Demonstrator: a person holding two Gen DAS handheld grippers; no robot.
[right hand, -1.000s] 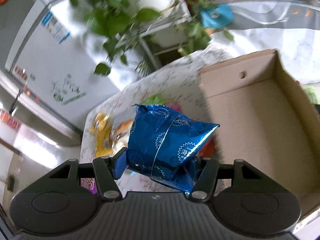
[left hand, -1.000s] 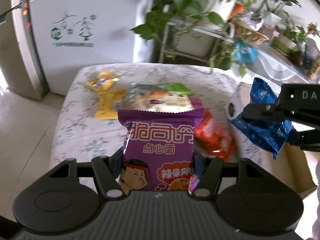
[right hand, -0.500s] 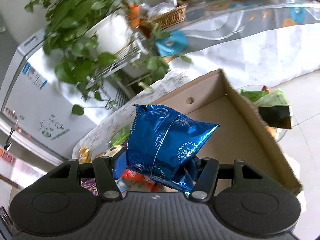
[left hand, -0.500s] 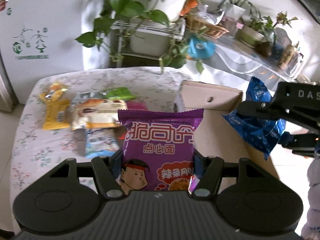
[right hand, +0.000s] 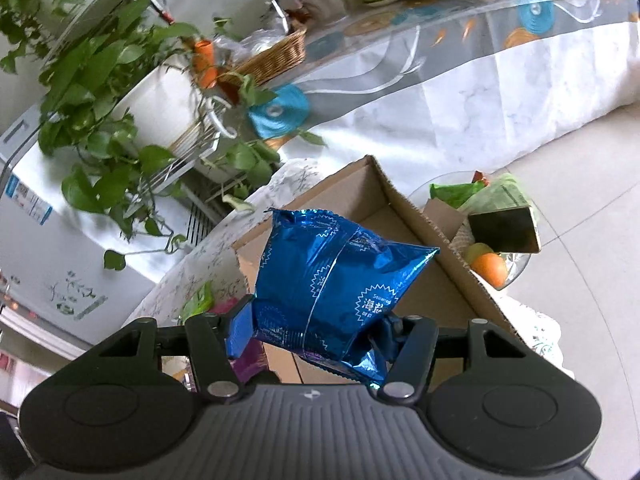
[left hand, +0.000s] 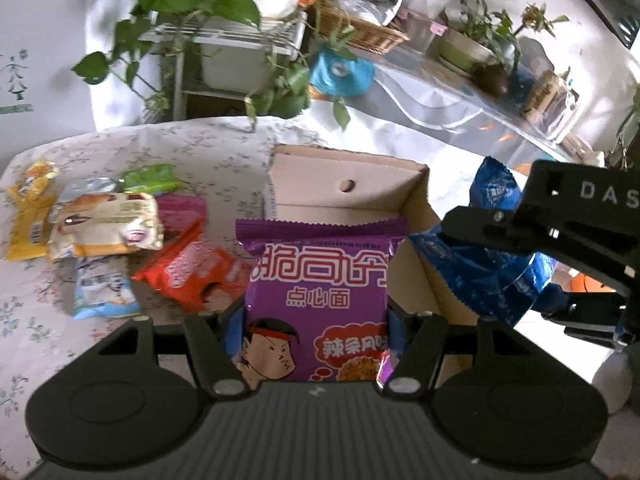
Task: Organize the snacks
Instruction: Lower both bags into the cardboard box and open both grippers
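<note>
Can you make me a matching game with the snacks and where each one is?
Things:
1. purple packet
2. blue packet
3. orange packet
4. cardboard box

Places or states:
A. lying on the flowery tablecloth
B. held in the left gripper
C. open at the top, with no snacks showing inside
D. held in the right gripper

Pairs: 1-B, 2-D, 3-A, 4-C

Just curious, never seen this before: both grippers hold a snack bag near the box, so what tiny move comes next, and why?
Probably lower the blue bag into the cardboard box and open the right gripper: the bag hangs above the box.
</note>
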